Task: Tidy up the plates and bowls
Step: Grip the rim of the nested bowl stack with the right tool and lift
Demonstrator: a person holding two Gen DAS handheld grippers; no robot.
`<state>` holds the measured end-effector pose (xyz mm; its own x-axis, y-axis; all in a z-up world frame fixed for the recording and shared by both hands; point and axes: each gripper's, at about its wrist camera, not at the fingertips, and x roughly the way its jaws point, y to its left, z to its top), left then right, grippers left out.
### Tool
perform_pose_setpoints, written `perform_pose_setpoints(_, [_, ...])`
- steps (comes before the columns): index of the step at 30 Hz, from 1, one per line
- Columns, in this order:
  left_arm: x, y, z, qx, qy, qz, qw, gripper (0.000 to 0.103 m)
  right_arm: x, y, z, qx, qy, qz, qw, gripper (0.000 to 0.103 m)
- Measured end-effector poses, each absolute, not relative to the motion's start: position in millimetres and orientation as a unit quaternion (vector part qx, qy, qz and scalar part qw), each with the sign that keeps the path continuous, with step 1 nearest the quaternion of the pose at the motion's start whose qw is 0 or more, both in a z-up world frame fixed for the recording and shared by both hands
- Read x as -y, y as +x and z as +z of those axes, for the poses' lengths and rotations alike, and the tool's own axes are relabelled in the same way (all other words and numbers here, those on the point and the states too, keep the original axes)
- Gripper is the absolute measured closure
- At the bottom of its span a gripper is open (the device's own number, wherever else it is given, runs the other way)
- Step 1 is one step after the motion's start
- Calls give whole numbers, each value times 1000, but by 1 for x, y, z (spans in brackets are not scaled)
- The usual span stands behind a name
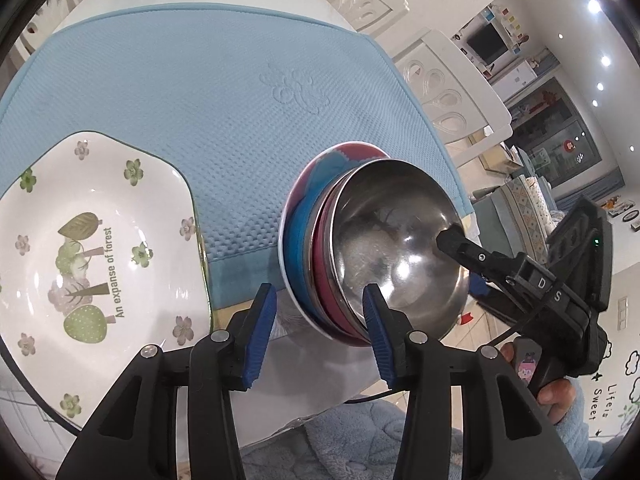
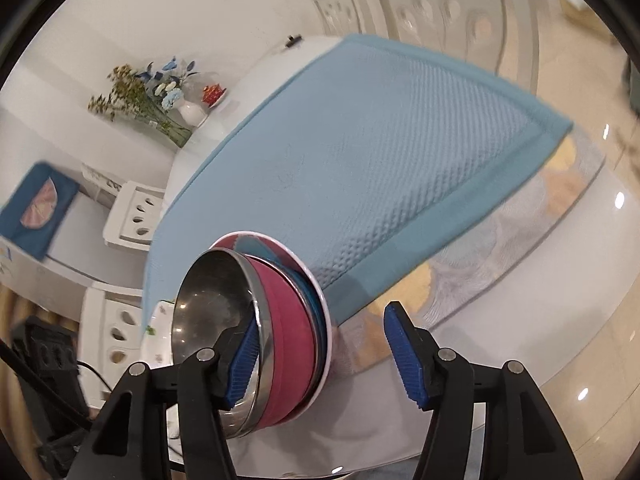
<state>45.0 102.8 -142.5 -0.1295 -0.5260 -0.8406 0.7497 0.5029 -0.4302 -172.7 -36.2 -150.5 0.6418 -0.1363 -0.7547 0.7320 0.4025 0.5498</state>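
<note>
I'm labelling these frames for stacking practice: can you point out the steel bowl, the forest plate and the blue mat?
steel bowl (image 1: 396, 248): left wrist view, on its shiny inner wall.
forest plate (image 1: 132, 216): left wrist view, on the white well beside the lettering.
blue mat (image 2: 360, 152): right wrist view, on its bare textured middle.

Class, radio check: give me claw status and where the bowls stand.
Left claw open at the stack's rim. Right claw open, one finger inside the steel bowl. Bowl nested in red bowl on blue plate. Floral plate alongside.
</note>
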Motion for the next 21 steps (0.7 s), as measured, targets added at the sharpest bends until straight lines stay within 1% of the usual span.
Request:
perform_pose_setpoints(4, [-99,48,-145,-574,98,-486,651,59,40,-177,-160,-306,503,-266,763,43])
perform_pose_setpoints(11, [-85,52,-149,-580,98,-484,647,59,45,-177,-167,-308,511,-254,761,39])
perform_pose_setpoints(21, [-71,56,-157,-591,99,-480,641,58,57,-174,-176,-323,517,-241,755,38])
